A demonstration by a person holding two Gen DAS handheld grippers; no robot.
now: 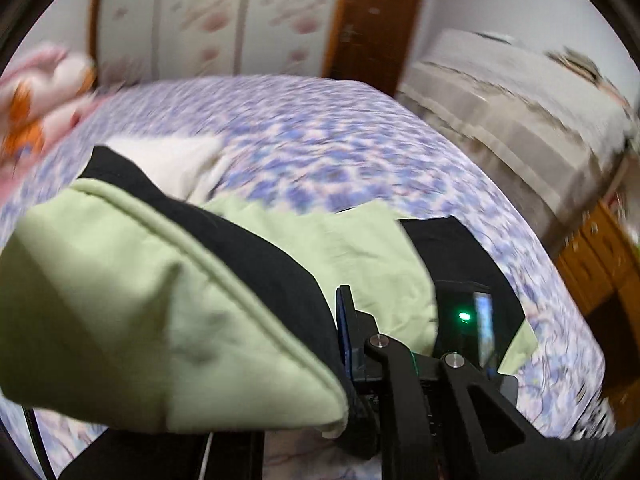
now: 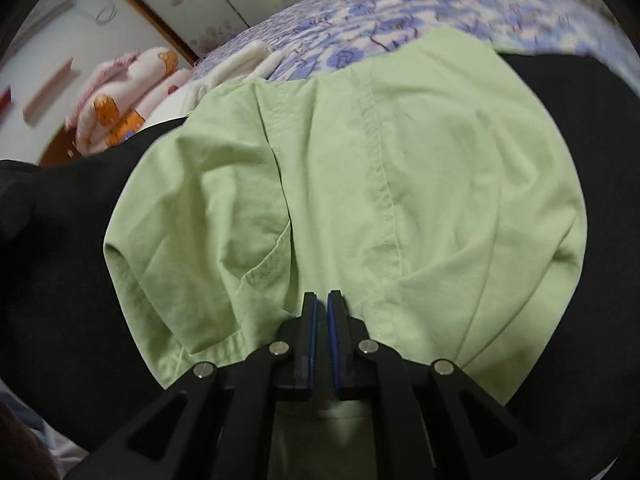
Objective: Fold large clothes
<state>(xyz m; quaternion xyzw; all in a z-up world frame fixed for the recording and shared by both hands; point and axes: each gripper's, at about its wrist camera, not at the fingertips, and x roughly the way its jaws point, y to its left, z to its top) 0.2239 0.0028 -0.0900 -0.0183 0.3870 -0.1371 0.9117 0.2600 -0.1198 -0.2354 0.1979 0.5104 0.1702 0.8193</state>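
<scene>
- I see a light green cotton garment with stitched seams [image 2: 360, 184], creased, lying spread over a black fabric garment [image 2: 64, 248] on the bed
- One green hemmed corner [image 1: 120, 304] is lifted and folded over, black cloth showing along it

Soft, even indoor light fills both views, with no hard shadows and no glare. The left wrist view is heavily motion-blurred: the bedspread [image 1: 320, 140], door [image 1: 372, 20] and wardrobe [image 1: 208, 12] smear, while the green cloth [image 1: 120, 300] close to the lens stays sharper. A green lamp [image 1: 463, 315] glows brightly. The right wrist view is clearer, with stitching on the cloth [image 2: 380, 180] readable and only the rim soft. Both are fisheye-curved, with black corners.
</scene>
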